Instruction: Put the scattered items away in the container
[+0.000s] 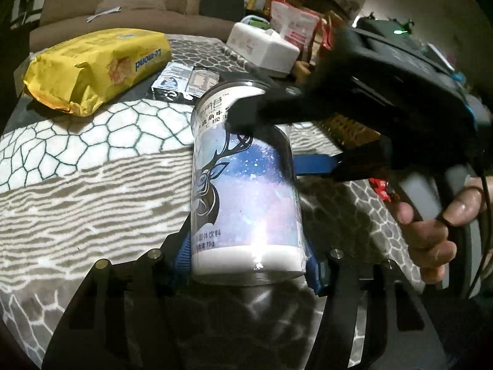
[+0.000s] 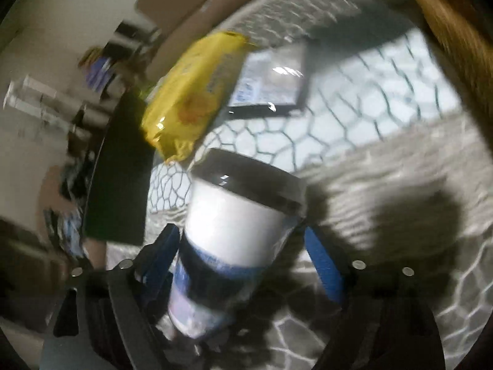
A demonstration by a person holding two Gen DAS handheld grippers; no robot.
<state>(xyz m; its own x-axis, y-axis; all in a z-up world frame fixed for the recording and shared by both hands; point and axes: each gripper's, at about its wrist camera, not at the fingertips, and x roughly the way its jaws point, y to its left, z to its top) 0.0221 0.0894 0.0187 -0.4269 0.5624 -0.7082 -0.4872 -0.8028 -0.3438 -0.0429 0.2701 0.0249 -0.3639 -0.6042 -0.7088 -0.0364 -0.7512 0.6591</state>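
A tall cup (image 1: 243,185) with a blue deer print, white base and dark lid is held above the patterned cloth. My left gripper (image 1: 248,265) is shut on its white base end. My right gripper (image 1: 265,141) reaches in from the right and its black and blue fingers straddle the cup's upper half. In the right wrist view the cup (image 2: 237,225) sits between the right gripper's (image 2: 240,240) blue fingers, lid pointing away; the view is blurred and contact on the right finger is unclear. A yellow snack bag (image 1: 92,67) and a small printed box (image 1: 181,83) lie beyond.
A patterned grey and white cloth (image 1: 77,160) covers the table. A white plastic jug (image 1: 262,47) and red-white packets (image 1: 295,27) stand at the back. A brown woven basket rim (image 2: 446,24) shows at the upper right of the right wrist view. A sofa is behind.
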